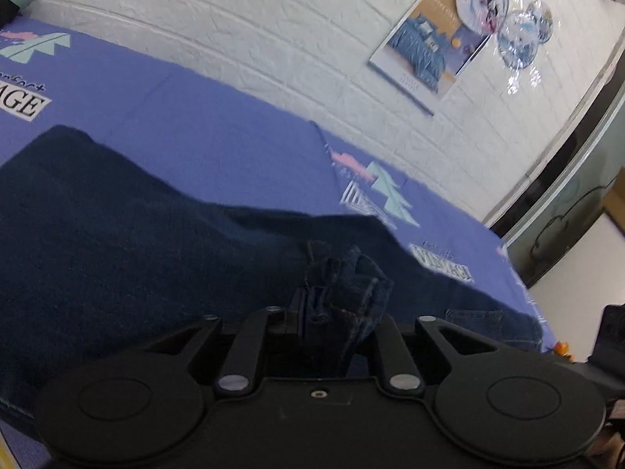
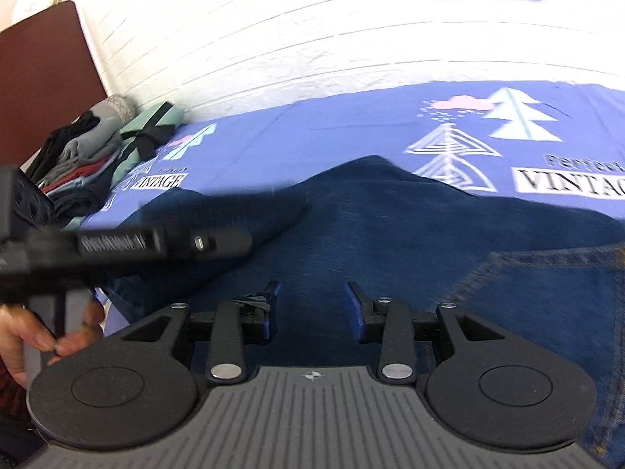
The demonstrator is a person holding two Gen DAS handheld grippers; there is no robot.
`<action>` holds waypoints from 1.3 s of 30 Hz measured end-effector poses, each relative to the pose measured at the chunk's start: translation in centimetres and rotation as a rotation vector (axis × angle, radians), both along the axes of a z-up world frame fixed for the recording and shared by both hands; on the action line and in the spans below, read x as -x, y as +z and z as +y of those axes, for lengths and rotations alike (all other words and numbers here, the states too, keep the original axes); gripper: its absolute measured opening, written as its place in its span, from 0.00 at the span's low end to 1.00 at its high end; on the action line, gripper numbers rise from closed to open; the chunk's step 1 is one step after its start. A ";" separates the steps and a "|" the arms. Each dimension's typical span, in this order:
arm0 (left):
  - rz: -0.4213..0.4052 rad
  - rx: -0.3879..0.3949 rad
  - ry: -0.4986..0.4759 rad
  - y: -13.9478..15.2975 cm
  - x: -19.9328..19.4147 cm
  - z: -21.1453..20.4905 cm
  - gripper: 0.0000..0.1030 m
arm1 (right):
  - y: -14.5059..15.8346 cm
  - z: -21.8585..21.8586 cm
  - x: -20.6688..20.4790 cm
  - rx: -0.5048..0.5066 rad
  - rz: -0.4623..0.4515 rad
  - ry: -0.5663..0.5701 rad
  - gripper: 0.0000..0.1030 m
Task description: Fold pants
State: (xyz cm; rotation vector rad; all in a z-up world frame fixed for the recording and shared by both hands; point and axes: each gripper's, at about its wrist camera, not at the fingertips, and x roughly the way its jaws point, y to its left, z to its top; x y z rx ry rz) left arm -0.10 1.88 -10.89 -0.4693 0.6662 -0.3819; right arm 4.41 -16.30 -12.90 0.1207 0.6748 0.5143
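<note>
Dark blue jeans (image 1: 117, 234) lie spread on a purple printed sheet (image 1: 218, 133). My left gripper (image 1: 340, 305) is shut on a bunched fold of the jeans' denim, held a little above the sheet. In the right wrist view the jeans (image 2: 390, 234) fill the middle, with a stitched back pocket (image 2: 547, 293) at the right. My right gripper (image 2: 312, 293) is open and empty just above the denim. The left gripper's black body (image 2: 156, 242) crosses that view at the left, held by a hand (image 2: 47, 336).
A pile of folded clothes (image 2: 90, 160) sits at the sheet's left end beside a brown board (image 2: 43, 66). A white brick wall (image 1: 273, 39) runs behind the sheet, with a poster (image 1: 425, 43) and wrapped plates (image 1: 484, 0) on it. The sheet's right edge (image 1: 519, 273) drops off.
</note>
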 end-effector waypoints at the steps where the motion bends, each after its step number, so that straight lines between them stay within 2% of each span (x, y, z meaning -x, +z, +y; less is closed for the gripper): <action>1: -0.004 0.014 -0.008 0.2 0.1 0.1 0.57 | -0.1 -0.1 0.0 -0.010 -0.001 -0.008 0.65; 2: -0.007 0.027 -0.027 0.6 0.3 0.2 0.92 | -0.1 -0.4 0.0 -0.022 0.000 -0.009 0.66; 3: -0.017 0.036 -0.047 1.1 0.5 0.2 1.00 | -0.2 -0.6 0.0 -0.038 0.003 -0.006 0.67; 6: -0.072 0.025 -0.095 3.2 1.6 0.1 1.00 | -0.4 -1.9 -0.1 -0.117 0.025 0.024 0.74; 8: -0.113 0.019 -0.087 4.5 2.3 0.6 1.00 | -0.3 -2.1 -0.2 -0.166 0.029 0.038 0.78; 11: -0.159 -0.003 -0.001 5.6 3.0 2.5 1.00 | 0.1 -1.7 -0.2 -0.209 0.017 0.044 0.90; 13: -0.161 -0.074 0.087 5.4 2.9 3.7 1.00 | -0.1 -1.2 -0.6 -0.199 0.024 0.040 0.94; 15: -0.134 -0.158 0.161 4.6 2.5 4.8 0.87 | -0.6 0.0 -1.5 -0.196 0.055 0.035 0.94; 17: -0.096 -0.179 0.211 3.6 2.2 6.0 0.73 | -1.5 0.9 -2.3 -0.219 0.094 0.044 0.93; 20: -0.061 -0.164 0.254 2.6 2.0 7.5 0.71 | -2.0 2.5 -2.8 -0.267 0.099 0.046 0.89; 21: -0.056 -0.174 0.259 2.3 1.9 7.6 0.70 | -2.1 3.0 -3.0 -0.277 0.096 0.041 0.84; 24: -0.047 -0.193 0.246 1.8 1.7 7.5 0.70 | -1.6 4.0 -3.0 -0.264 0.072 0.050 0.13; 25: -0.042 -0.189 0.239 1.8 1.7 7.4 0.70 | -1.3 3.7 -2.8 -0.277 0.052 0.051 0.11; 29: -0.051 -0.136 0.184 2.4 1.8 6.5 0.71 | 0.4 1.7 -1.7 -0.274 -0.033 0.027 0.10; 32: -0.057 -0.162 0.128 2.2 1.4 5.0 0.71 | 0.3 0.0 -1.5 -0.252 -0.026 -0.008 0.10; 35: -0.036 -0.189 0.110 1.1 0.8 4.1 0.71 | -1.2 -0.7 -1.7 -0.205 0.026 -0.022 0.13; 37: -0.047 -0.217 0.110 0.7 0.7 3.8 0.67 | -1.7 -0.8 -1.5 -0.166 0.036 -0.040 0.38; 39: -0.035 -0.207 0.110 1.1 0.8 4.0 0.68 | -1.5 -1.3 -1.0 -0.171 0.017 -0.058 0.41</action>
